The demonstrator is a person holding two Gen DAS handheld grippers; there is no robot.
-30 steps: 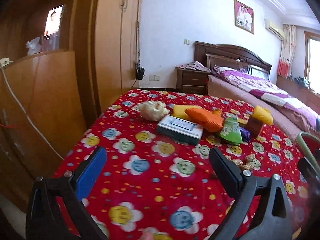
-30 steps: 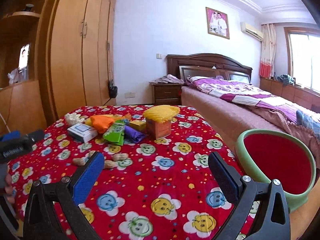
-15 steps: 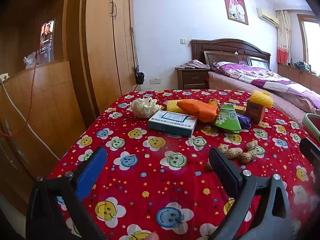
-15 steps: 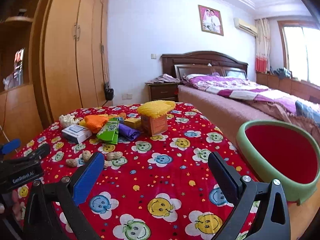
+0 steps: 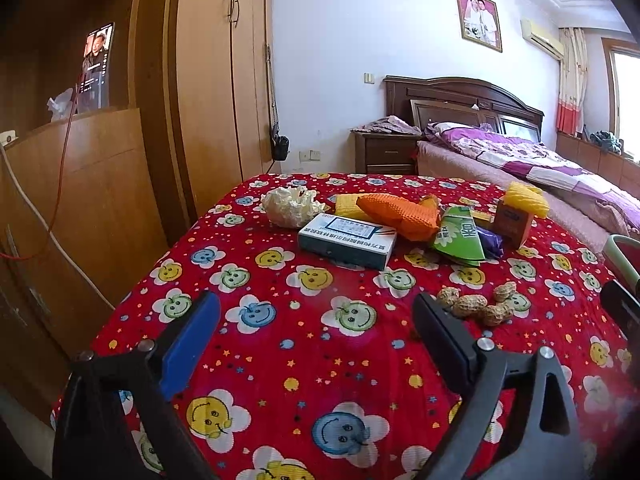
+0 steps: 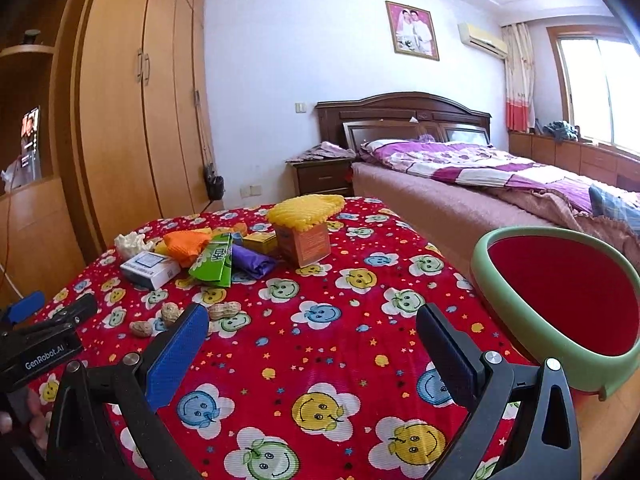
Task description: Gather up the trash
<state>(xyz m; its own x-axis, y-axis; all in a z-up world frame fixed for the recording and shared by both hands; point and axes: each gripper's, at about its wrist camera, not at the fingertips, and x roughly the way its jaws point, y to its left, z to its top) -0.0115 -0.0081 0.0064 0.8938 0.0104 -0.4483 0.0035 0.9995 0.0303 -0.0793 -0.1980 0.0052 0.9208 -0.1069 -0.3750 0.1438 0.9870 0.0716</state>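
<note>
Only right view shows whole green bin.

- "GenRobot.AI" stands in white on the black body of the left tool.
- The white-blue box carries Chinese print, too small to read.
- The green packet shows large white Chinese characters, not legible.

Ahead of me the red smiley-flower cloth on the desk lies bare, a clear lane. Tan peanut shells sit near my left lane; beyond, a white-and-teal cardboard box and crumpled wrappers block it. The green-rimmed red bin bounds my right.
</note>
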